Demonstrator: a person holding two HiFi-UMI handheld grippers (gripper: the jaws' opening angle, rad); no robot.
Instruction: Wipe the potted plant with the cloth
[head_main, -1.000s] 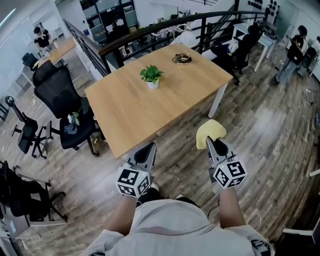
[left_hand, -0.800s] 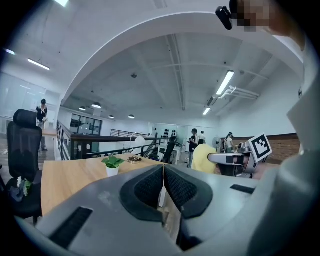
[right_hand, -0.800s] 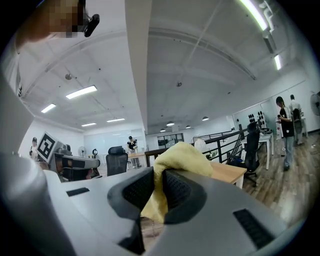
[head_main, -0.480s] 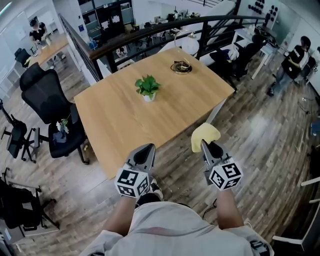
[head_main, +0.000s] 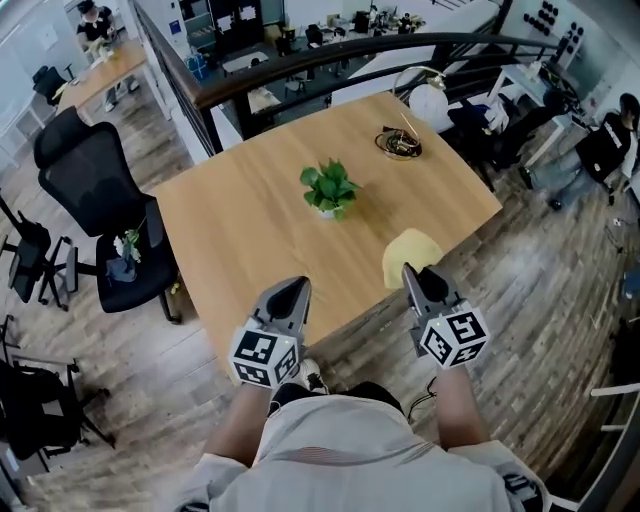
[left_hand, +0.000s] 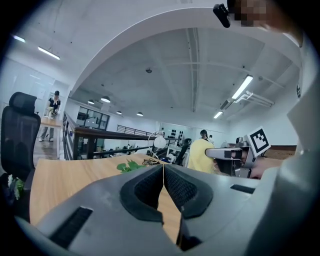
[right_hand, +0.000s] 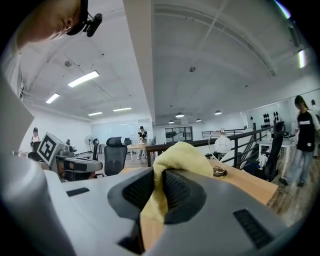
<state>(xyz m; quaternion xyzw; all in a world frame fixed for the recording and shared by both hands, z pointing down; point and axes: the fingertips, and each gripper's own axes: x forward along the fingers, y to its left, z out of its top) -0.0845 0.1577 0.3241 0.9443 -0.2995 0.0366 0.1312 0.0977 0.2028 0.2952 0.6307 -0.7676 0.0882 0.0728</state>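
Note:
A small green potted plant (head_main: 329, 188) in a white pot stands near the middle of the wooden table (head_main: 240, 240); its leaves (left_hand: 131, 165) show just past the left jaws. My right gripper (head_main: 408, 272) is shut on a yellow cloth (head_main: 408, 256), which bulges out past its jaws (right_hand: 182, 157) over the table's near edge. My left gripper (head_main: 294, 290) is shut with nothing in it, at the table's near edge, its jaws (left_hand: 163, 172) closed tip to tip. Both grippers are short of the plant.
A coil of cable (head_main: 399, 144) lies at the table's far right corner by a white globe lamp (head_main: 428, 100). Black office chairs (head_main: 95, 180) stand left of the table. A dark railing (head_main: 330, 60) runs behind it. A person (head_main: 605, 150) stands at the far right.
Both grippers have moved forward from over the floor to the table's near edge. The plant now lies closer ahead, and the cloth now hangs over the tabletop.

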